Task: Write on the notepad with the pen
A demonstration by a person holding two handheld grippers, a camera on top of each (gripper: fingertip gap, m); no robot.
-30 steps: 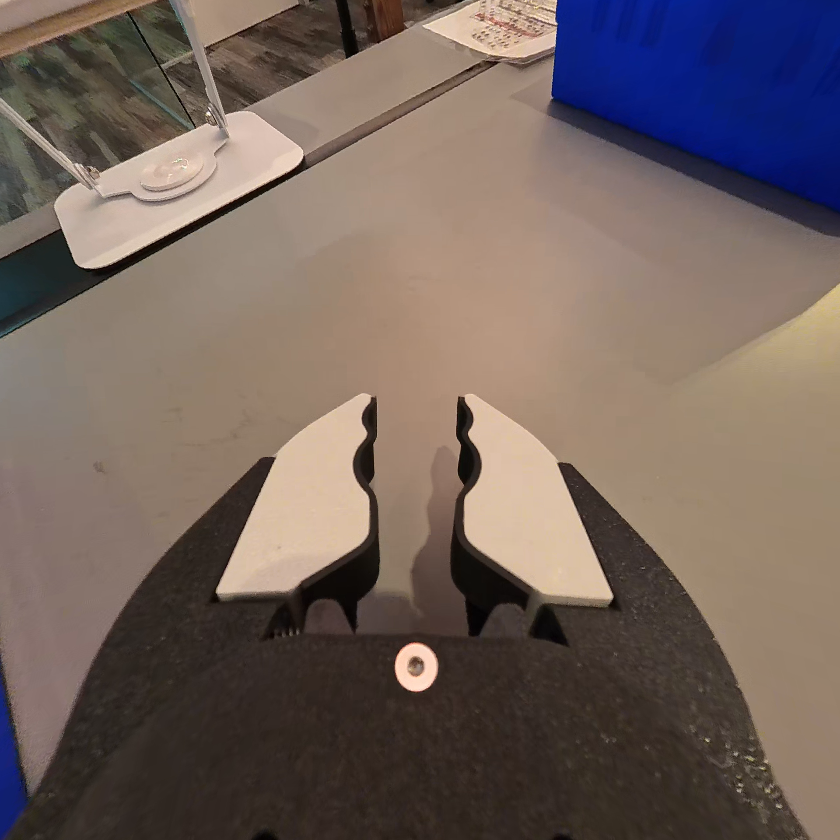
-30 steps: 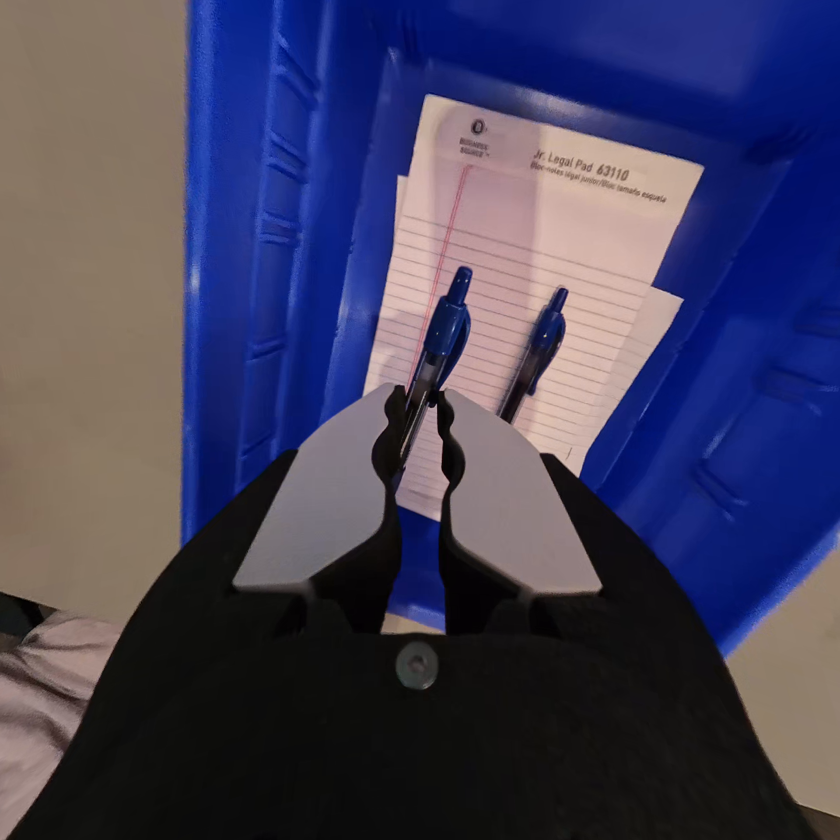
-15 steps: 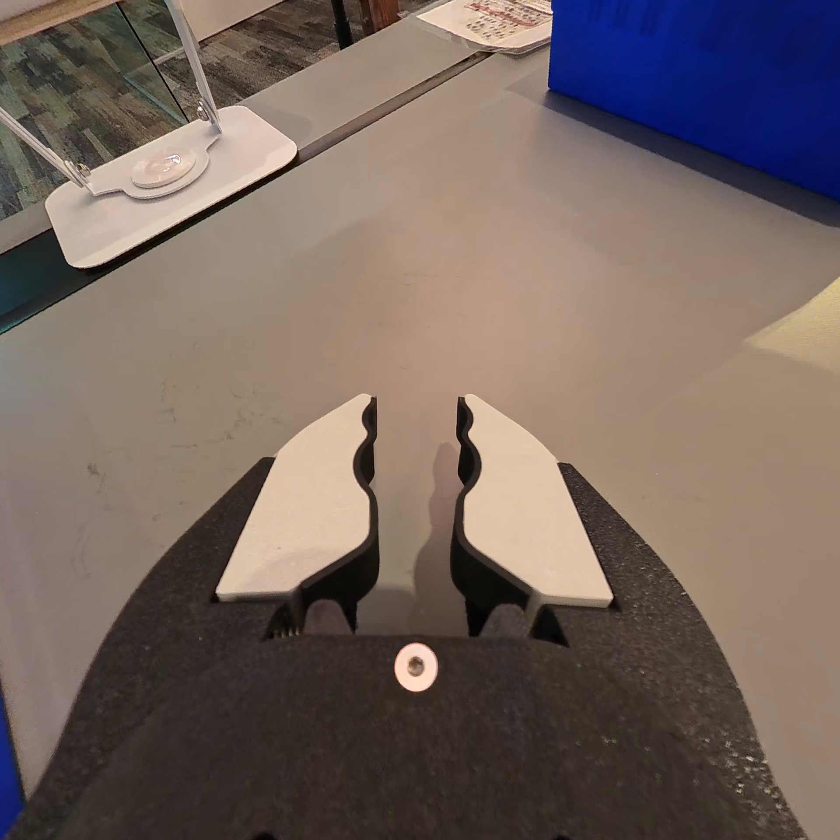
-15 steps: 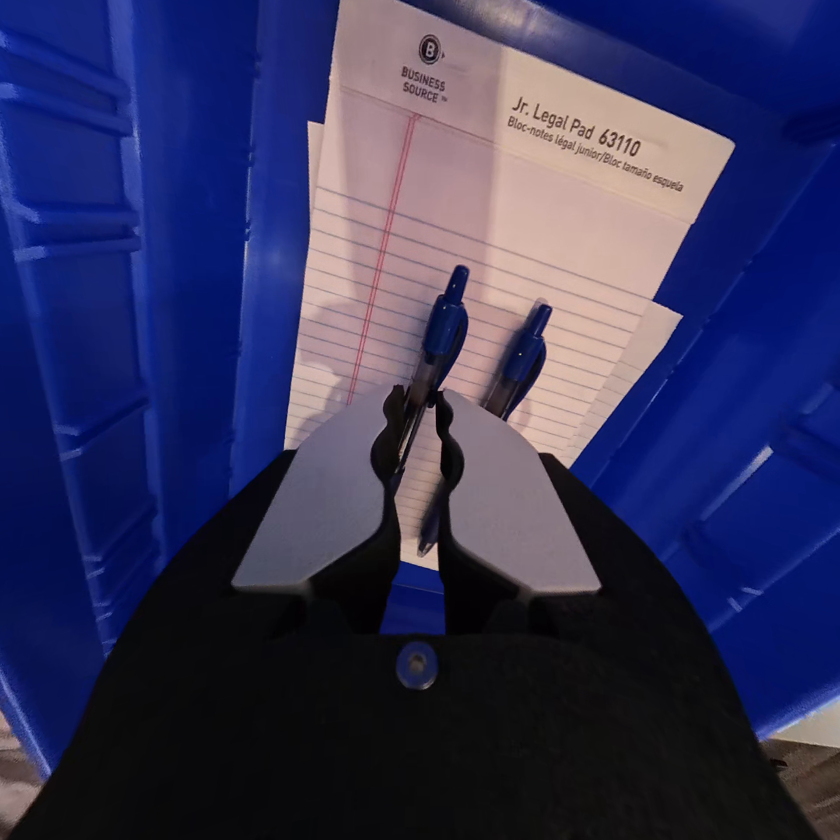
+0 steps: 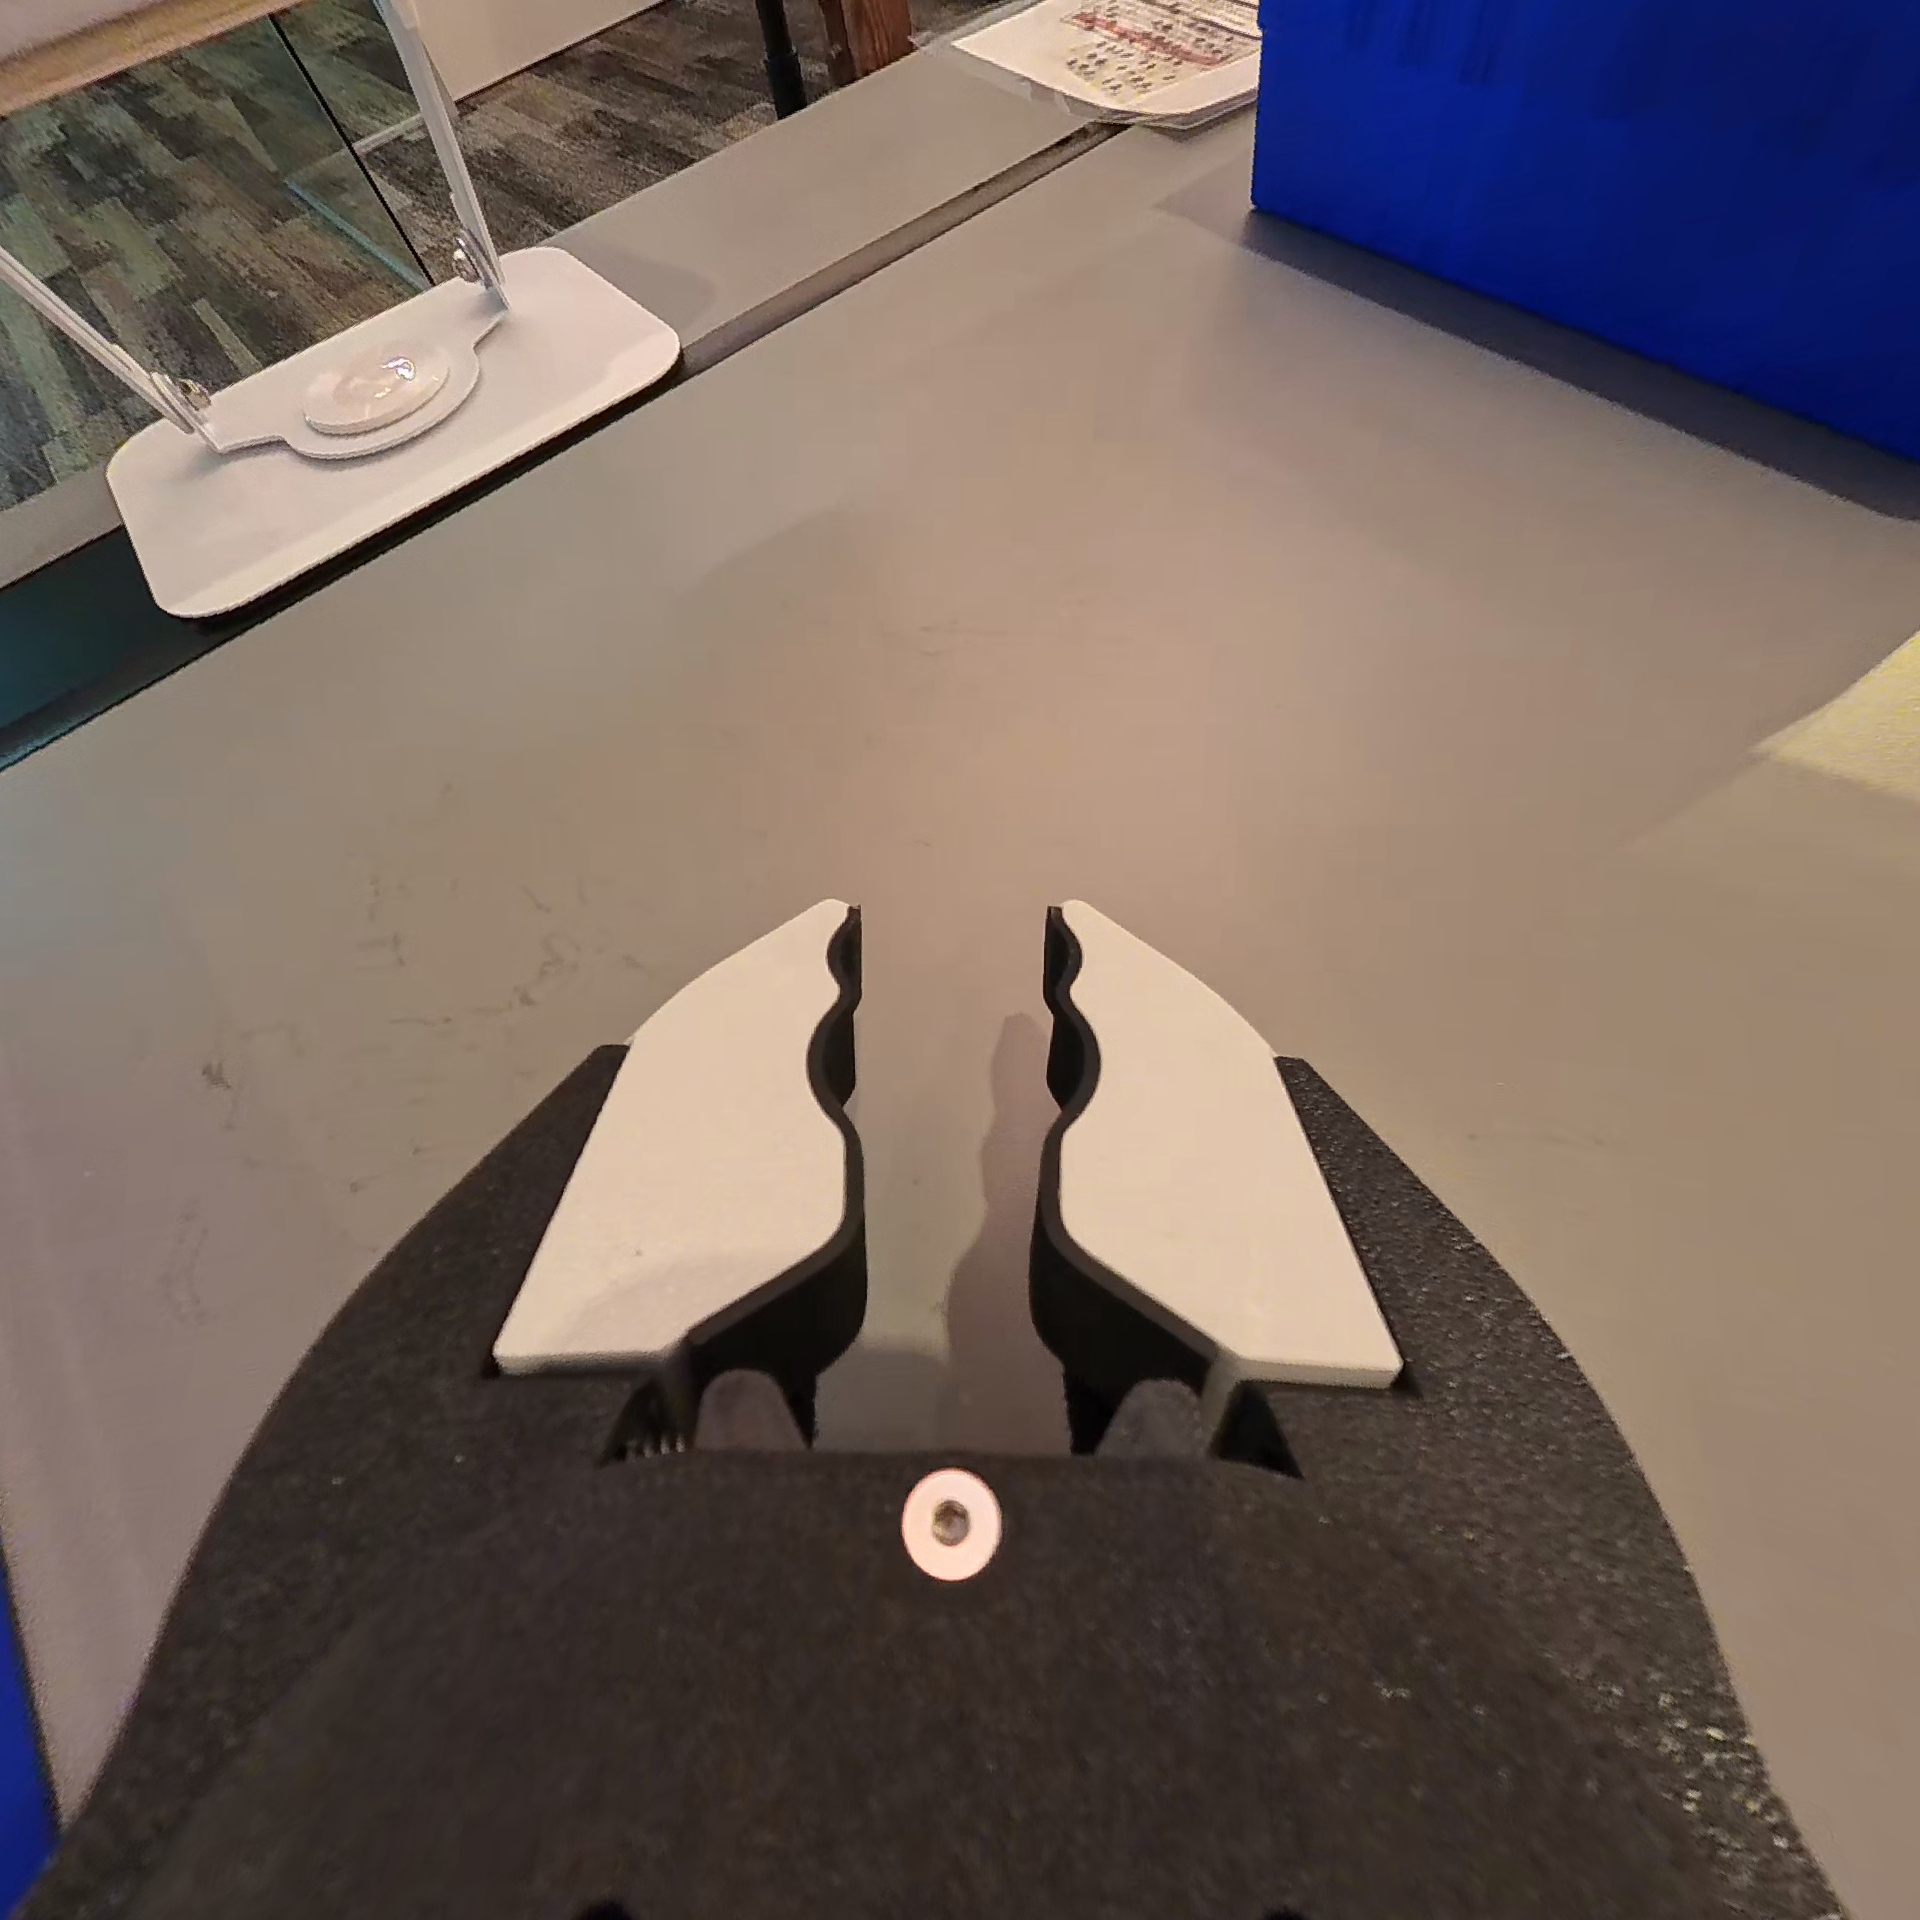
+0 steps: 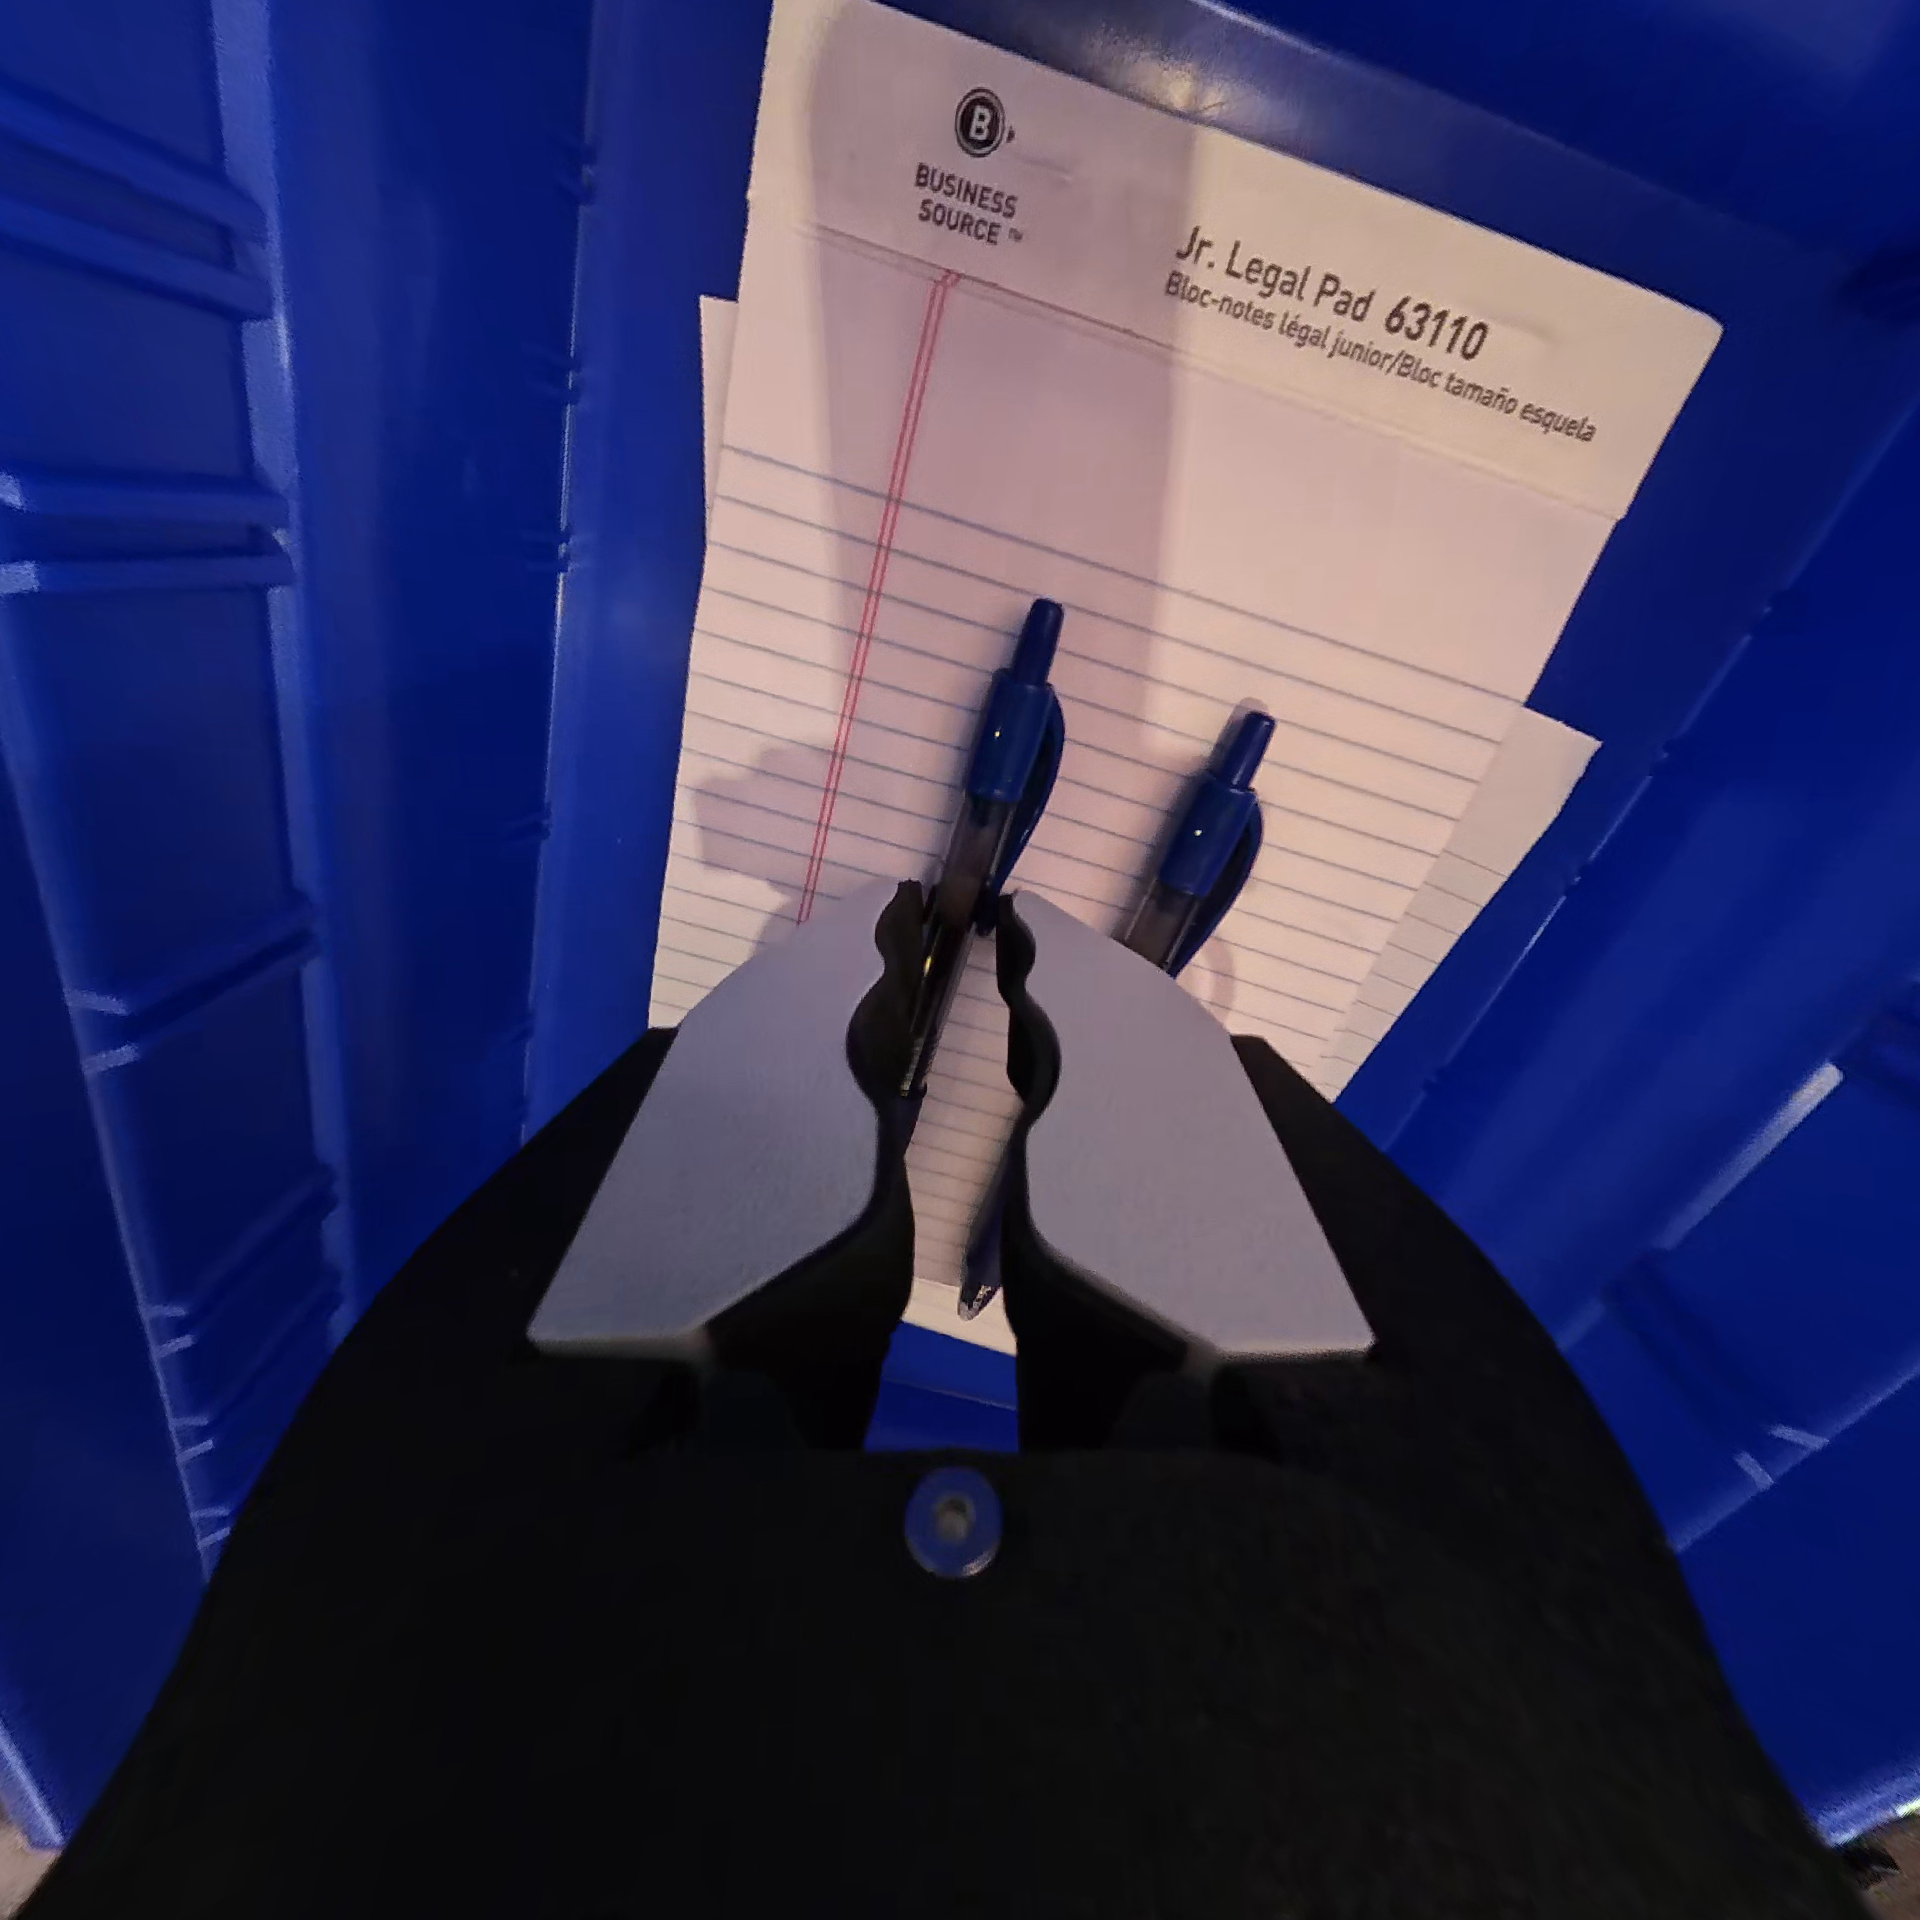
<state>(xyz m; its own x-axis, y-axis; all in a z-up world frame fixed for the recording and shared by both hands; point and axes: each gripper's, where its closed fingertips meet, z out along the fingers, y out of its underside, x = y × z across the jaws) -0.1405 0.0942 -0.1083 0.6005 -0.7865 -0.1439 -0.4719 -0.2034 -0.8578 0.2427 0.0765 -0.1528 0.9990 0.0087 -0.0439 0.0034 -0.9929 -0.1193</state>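
A white lined notepad [image 6: 1195, 520] lies on the floor of a blue bin [image 6: 364, 623]. My right gripper [image 6: 956, 904] is down inside the bin, just above the pad, shut on a blue clear-barrelled pen [image 6: 1013, 727] that points away along the fingers. A second blue pen [image 6: 1210, 821] lies loose on the pad just to the right, its lower part hidden behind my right finger. My left gripper [image 5: 951, 914] is open and empty over the grey table [image 5: 935, 623]. The bin's outer wall shows in the left wrist view [image 5: 1610, 187], far right.
Another sheet or pad [image 6: 1507, 831] sticks out from under the notepad. The bin walls stand close on both sides of my right gripper. A white stand base [image 5: 395, 416] sits at the table's far left edge, and a printed sheet [image 5: 1122, 52] lies at the back. The tips of one gripper are about 40 cm away from the tips of the other.
My right gripper has gone down into the bin with the pen, closer to the notepad. The left gripper has shifted slightly and stays open.
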